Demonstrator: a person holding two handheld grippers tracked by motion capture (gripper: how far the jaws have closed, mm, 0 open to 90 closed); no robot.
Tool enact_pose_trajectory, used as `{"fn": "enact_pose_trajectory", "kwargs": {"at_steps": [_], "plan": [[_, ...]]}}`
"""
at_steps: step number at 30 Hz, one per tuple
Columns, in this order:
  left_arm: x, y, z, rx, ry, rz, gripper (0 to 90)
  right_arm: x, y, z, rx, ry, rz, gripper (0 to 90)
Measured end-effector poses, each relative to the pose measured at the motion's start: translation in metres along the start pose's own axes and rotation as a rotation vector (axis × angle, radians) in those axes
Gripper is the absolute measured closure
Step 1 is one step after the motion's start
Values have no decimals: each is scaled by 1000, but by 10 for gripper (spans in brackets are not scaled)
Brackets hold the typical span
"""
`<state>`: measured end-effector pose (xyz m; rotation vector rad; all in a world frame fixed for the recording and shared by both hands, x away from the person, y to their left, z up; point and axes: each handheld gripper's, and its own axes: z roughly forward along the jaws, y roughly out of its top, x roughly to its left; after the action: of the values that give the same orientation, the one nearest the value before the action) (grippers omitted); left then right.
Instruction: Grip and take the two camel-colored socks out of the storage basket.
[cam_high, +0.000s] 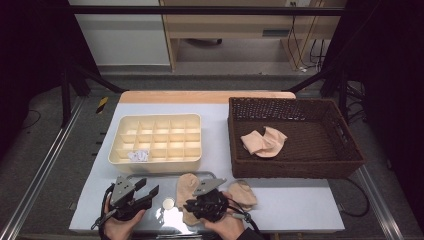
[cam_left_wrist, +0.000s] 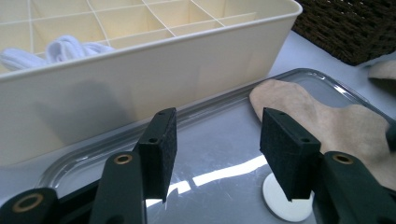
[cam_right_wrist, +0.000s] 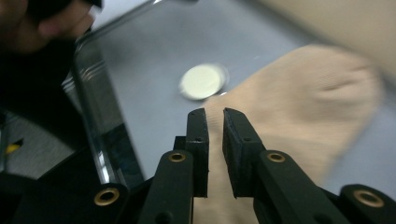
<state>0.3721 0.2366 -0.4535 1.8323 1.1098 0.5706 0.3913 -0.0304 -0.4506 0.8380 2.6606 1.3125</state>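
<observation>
Both grippers sit at the near edge of the table. On the left, the left gripper (cam_high: 150, 192) has its jaws spread over a metal tray (cam_left_wrist: 322, 79), holding nothing. Right of it lies a white disc (cam_high: 169, 203). Next, the right gripper (cam_right_wrist: 215, 114), jaws almost together, pinches the beige sock (cam_right_wrist: 299, 112) lying on the tray.

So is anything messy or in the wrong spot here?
A little. One beige sock lies half off the tray, and two more sit crumpled in the basket. The organizer holds just one white bundle.
</observation>
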Motion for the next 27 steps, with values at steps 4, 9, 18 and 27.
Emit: {"fn": "enact_pose_trajectory", "kwargs": {"at_steps": [4, 9, 18, 27], "plan": [[-10, 0, 1, 13, -30, 17, 504, -21, 0, -12, -19, -107, 5, 789], [-24, -2, 5, 38, -74, 28, 551, -32, -6, -4, 11, -118, 29, 760], [-49, -7, 20, 112, -139, 55, 606, -32, -14, 9, 83, -115, 19, 795], [-66, -14, 32, 185, -148, 141, 791, -29, -15, 6, 96, -92, 12, 878]]}}
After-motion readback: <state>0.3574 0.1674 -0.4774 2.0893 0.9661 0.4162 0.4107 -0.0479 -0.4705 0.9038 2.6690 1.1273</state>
